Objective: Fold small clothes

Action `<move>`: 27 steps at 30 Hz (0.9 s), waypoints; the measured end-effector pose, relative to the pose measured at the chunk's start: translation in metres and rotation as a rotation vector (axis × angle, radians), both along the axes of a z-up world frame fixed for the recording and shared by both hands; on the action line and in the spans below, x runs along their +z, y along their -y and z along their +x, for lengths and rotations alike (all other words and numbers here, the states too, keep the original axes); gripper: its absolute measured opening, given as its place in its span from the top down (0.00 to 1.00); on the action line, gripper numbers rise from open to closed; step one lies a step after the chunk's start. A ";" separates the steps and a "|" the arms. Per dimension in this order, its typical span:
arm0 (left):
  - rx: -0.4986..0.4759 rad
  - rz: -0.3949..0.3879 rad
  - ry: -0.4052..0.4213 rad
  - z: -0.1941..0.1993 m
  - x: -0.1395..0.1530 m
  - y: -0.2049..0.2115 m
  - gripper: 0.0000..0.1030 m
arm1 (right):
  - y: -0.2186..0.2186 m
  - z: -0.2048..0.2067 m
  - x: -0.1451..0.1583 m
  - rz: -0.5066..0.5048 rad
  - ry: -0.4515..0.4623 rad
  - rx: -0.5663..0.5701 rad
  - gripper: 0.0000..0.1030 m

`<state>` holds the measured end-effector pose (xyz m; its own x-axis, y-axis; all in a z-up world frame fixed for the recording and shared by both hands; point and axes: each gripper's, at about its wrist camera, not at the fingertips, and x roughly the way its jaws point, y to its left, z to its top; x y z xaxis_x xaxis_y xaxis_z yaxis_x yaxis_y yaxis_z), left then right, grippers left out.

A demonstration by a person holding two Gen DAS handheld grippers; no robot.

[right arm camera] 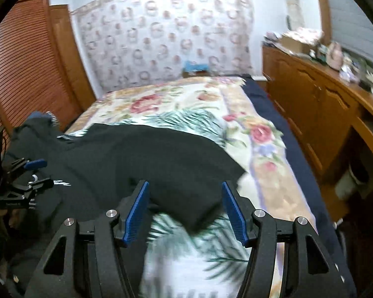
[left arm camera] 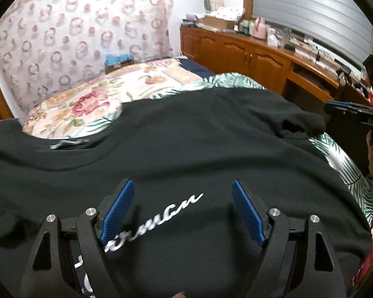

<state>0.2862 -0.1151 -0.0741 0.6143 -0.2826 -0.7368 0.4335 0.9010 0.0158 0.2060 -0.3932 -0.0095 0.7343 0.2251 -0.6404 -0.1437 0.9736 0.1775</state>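
Bed with a floral cover carries the task's thing, a black shirt spread across the near end, white script on its upper face, one sleeve rumpled at the right edge and the fabric lying in soft wrinkles. Right gripper hangs wide over a loose shirt corner, and left gripper hangs wide over the script, neither holding anything. To fold it well, I judge each should pinch one layer near an edge and carry it across evenly, smoothing that sleeve first.
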 end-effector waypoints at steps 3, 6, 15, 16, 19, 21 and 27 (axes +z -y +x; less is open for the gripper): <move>-0.005 0.014 -0.026 0.006 -0.009 0.009 0.21 | -0.004 0.014 -0.004 0.019 -0.044 -0.015 0.40; -0.007 0.023 -0.047 0.008 -0.016 0.013 0.21 | -0.012 0.029 -0.004 0.029 -0.071 -0.008 0.40; -0.044 0.026 -0.073 0.011 -0.022 0.024 0.11 | 0.013 0.053 -0.001 0.084 -0.118 0.007 0.40; -0.046 0.024 -0.076 0.011 -0.022 0.024 0.09 | 0.014 0.053 -0.003 0.087 -0.122 0.008 0.40; -0.070 0.036 -0.088 0.011 -0.024 0.029 0.00 | 0.014 0.058 -0.010 0.091 -0.140 0.008 0.40; -0.073 0.038 -0.086 0.010 -0.023 0.030 0.00 | 0.012 0.061 -0.012 0.086 -0.156 0.008 0.40; -0.073 0.037 -0.085 0.009 -0.023 0.025 0.00 | 0.008 0.060 -0.007 0.057 -0.155 0.005 0.55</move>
<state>0.2953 -0.1403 -0.0972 0.5277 -0.2958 -0.7963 0.4989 0.8666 0.0087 0.2660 -0.4010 -0.0166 0.6266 0.2674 -0.7320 -0.1150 0.9607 0.2525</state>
